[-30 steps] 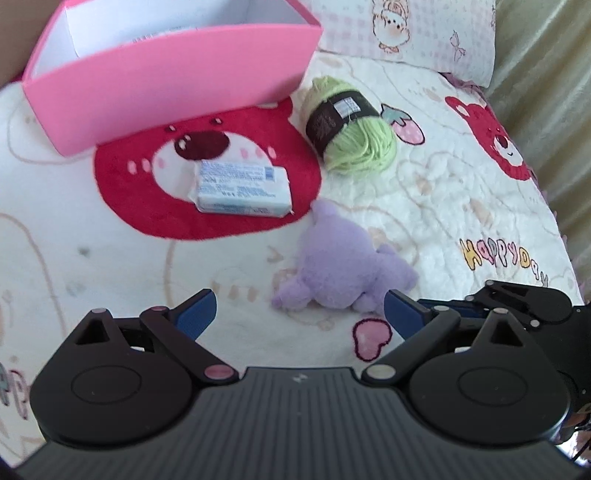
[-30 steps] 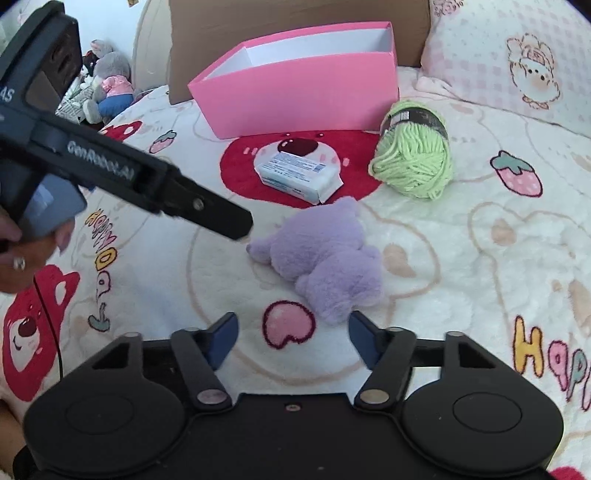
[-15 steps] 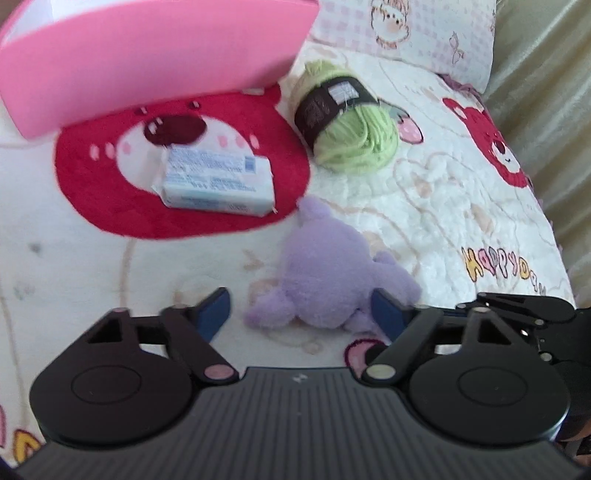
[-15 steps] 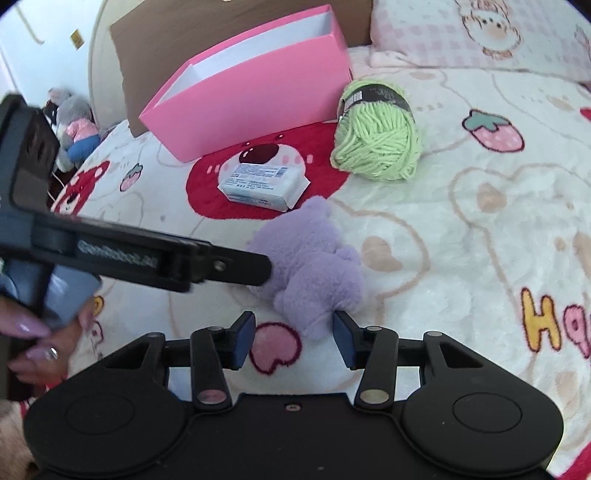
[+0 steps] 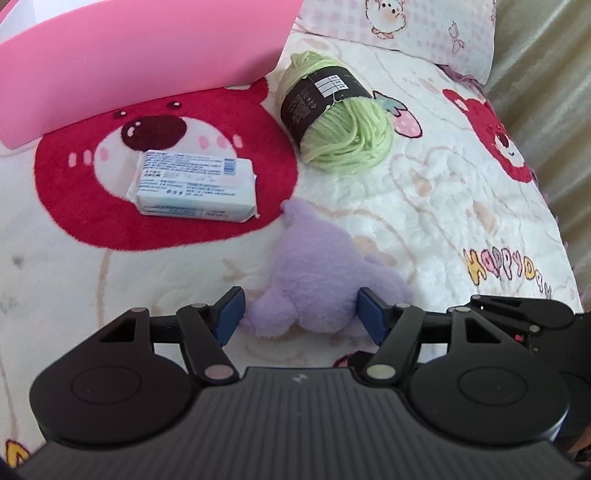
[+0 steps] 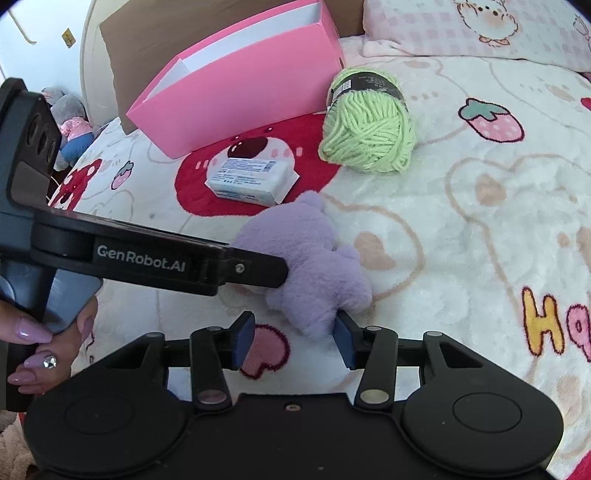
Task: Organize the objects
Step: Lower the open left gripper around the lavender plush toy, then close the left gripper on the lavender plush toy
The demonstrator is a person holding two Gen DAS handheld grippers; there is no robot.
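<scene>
Left gripper (image 5: 299, 314) fingers (image 5: 231, 310) have just been closing around the plush (image 5: 325, 280); the right pad touches the fur, the left pad stands just clear, no firm pinch. Right gripper (image 6: 291, 339) fingers half-spread, one pad against the plush's near end, nothing pinched. Plush lies mid-bed (image 6: 480, 206), below the wipes pack (image 5: 194, 186). Yarn (image 5: 340, 114) beside the pink box (image 5: 140, 70), toward the head edge by the pillow (image 6: 480, 29).

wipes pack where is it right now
In both wrist views the wipes pack lies flat on the red bear face of the blanket, in front of the pink box, left of the green yarn and beyond the purple plush.
</scene>
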